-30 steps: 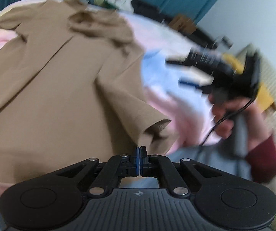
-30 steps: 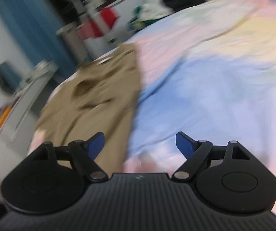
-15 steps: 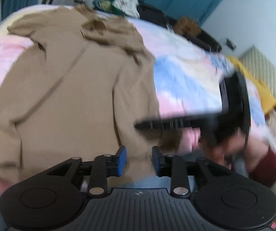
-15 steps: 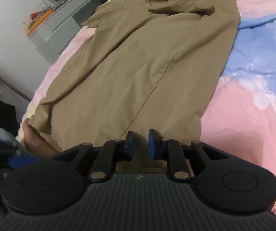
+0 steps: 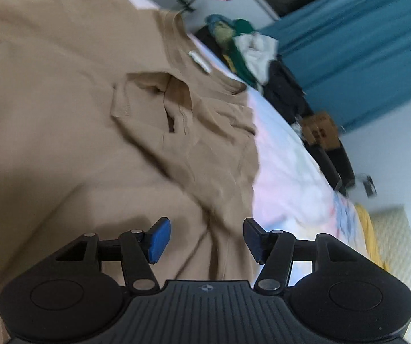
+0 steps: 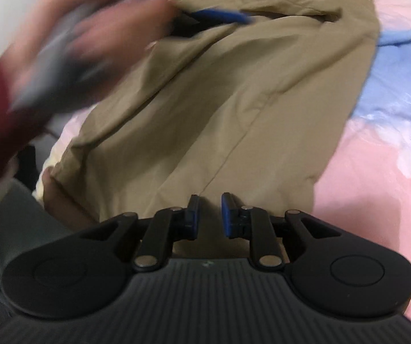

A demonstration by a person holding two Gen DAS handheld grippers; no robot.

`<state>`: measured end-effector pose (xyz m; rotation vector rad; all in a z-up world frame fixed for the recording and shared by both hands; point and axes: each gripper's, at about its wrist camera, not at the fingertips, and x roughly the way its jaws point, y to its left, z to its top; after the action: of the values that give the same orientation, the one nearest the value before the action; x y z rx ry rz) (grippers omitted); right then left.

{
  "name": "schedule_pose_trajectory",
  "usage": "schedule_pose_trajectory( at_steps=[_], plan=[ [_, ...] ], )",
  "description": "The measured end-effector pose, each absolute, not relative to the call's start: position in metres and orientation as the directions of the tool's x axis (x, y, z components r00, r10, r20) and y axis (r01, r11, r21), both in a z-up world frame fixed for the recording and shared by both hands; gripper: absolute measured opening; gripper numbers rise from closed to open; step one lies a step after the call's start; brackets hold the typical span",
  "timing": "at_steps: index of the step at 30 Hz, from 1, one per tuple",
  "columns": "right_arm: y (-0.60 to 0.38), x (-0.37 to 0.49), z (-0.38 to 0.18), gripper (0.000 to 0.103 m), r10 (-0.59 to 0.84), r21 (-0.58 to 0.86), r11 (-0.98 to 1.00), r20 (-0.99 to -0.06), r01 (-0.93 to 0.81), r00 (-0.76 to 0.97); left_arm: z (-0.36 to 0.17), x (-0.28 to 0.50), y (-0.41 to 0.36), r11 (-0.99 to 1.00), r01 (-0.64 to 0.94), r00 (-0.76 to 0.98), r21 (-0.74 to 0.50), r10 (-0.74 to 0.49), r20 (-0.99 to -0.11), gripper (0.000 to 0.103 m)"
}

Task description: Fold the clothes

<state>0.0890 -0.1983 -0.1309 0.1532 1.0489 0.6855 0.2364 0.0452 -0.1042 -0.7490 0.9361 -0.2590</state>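
Released from its pinch on the sleeve, the left gripper (image 5: 206, 239) hovers jaws wide over the tan cotton T-shirt (image 6: 219, 94) lying on the pastel patchwork bed (image 6: 377, 172), while the right gripper (image 6: 208, 215), jaws narrowly parted and empty, waits at the hem.

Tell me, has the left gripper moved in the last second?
Yes. The left gripper has gone forward up the shirt toward its collar, which now looks much nearer, and its jaws have opened.
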Motion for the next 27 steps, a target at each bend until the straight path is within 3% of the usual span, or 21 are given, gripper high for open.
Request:
schedule_pose_trajectory(
  at_steps=[6, 8, 10, 11, 16, 20, 23, 27],
  plan=[
    [-0.194, 0.091, -0.135, 0.02, 0.605, 0.428, 0.757, -0.746, -0.494, 0.279, -0.145, 0.292, 0.015, 0.702, -0.199, 0.605, -0.683, -0.461, -0.65, 0.053],
    [-0.193, 0.091, -0.136, 0.02, 0.603, 0.423, 0.755, -0.748, -0.502, 0.277, -0.142, 0.3, 0.007, 0.746, -0.16, 0.629, -0.647, -0.428, -0.649, 0.036],
    [-0.191, 0.089, -0.136, 0.02, 0.604, 0.416, 0.749, -0.749, -0.516, 0.272, -0.133, 0.304, 0.001, 0.797, -0.103, 0.65, -0.595, -0.399, -0.647, 0.009],
    [-0.19, 0.088, -0.136, 0.02, 0.605, 0.413, 0.745, -0.749, -0.523, 0.269, -0.128, 0.307, -0.002, 0.821, -0.075, 0.661, -0.567, -0.384, -0.644, 0.004],
    [-0.177, 0.078, -0.134, 0.02, 0.608, 0.382, 0.706, -0.758, -0.597, 0.234, -0.095, 0.316, -0.008, 0.941, -0.005, 0.725, -0.339, -0.23, -0.65, 0.003],
    [-0.169, 0.073, -0.133, 0.02, 0.6, 0.36, 0.69, -0.769, -0.627, 0.219, -0.105, 0.326, -0.011, 0.978, -0.047, 0.692, -0.204, -0.115, -0.713, 0.003],
    [-0.17, 0.073, -0.133, 0.02, 0.61, 0.378, 0.687, -0.764, -0.621, 0.209, -0.111, 0.318, -0.005, 0.968, -0.038, 0.692, -0.248, -0.153, -0.705, 0.006],
    [-0.181, 0.076, -0.13, 0.021, 0.657, 0.44, 0.67, -0.726, -0.597, 0.203, -0.102, 0.296, 0.013, 0.947, 0.005, 0.707, -0.322, -0.231, -0.668, 0.03]
  ],
)
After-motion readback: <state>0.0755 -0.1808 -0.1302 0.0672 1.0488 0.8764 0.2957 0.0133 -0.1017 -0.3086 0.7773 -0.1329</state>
